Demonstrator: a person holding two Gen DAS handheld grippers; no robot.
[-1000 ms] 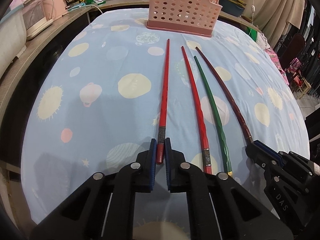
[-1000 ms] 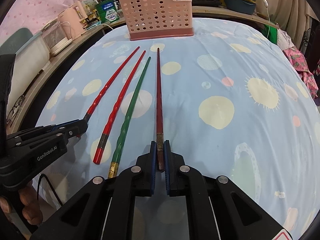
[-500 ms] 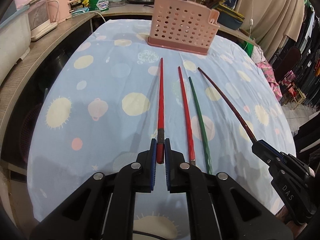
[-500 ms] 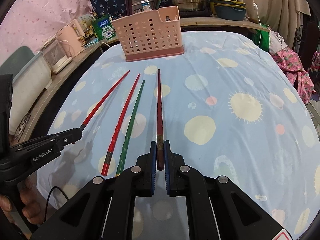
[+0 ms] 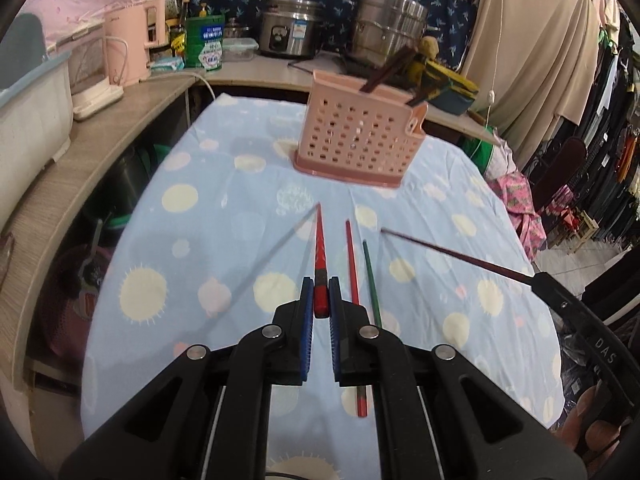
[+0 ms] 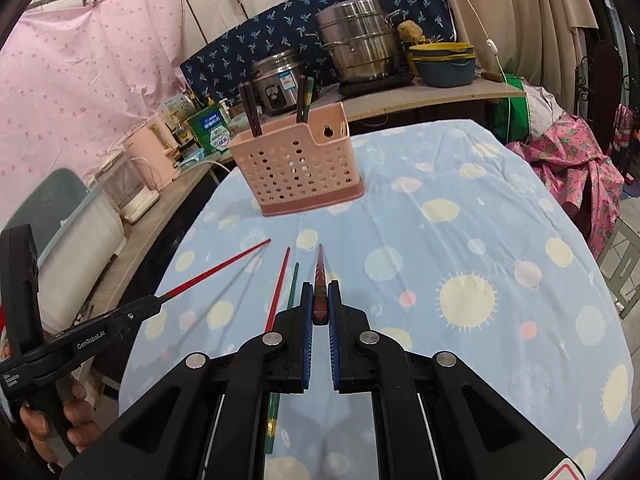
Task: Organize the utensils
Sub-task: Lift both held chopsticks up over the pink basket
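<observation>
Step in hand, by judgement: transfer of two chopsticks toward the pink perforated plastic utensil basket [image 5: 360, 148], standing upper centre of both frames on the blue dotted cloth of the worktop [image 5: 224, 240]; dark chopsticks already upright inside it.

Left hand-held gripper [image 5: 321, 312], lower centre of the left view: jaws narrow, clamped on the butt of a bright red chopstick [image 5: 320, 248]; tip clear of the cloth, shadow cast to its left. Right hand-held gripper [image 6: 320, 312], lower centre of the right view: jaws narrow, clamped on a dark maroon chopstick [image 6: 321, 276], likewise raised.

Still flat on the cloth, between the two held sticks: a second red chopstick [image 5: 352, 264] and a green chopstick [image 5: 371, 280].

Pose: both grippers tilted downward, sticks pointing forward toward the basket; a person's hand [image 6: 60, 420] visible at lower left of the right view, wrapped round the left gripper's handle.

Next move, by judgement: carry forward above the basket rim; tip each stick steeply tip-down over a compartment; release only once inside; keep the two sticks from crossing.
</observation>
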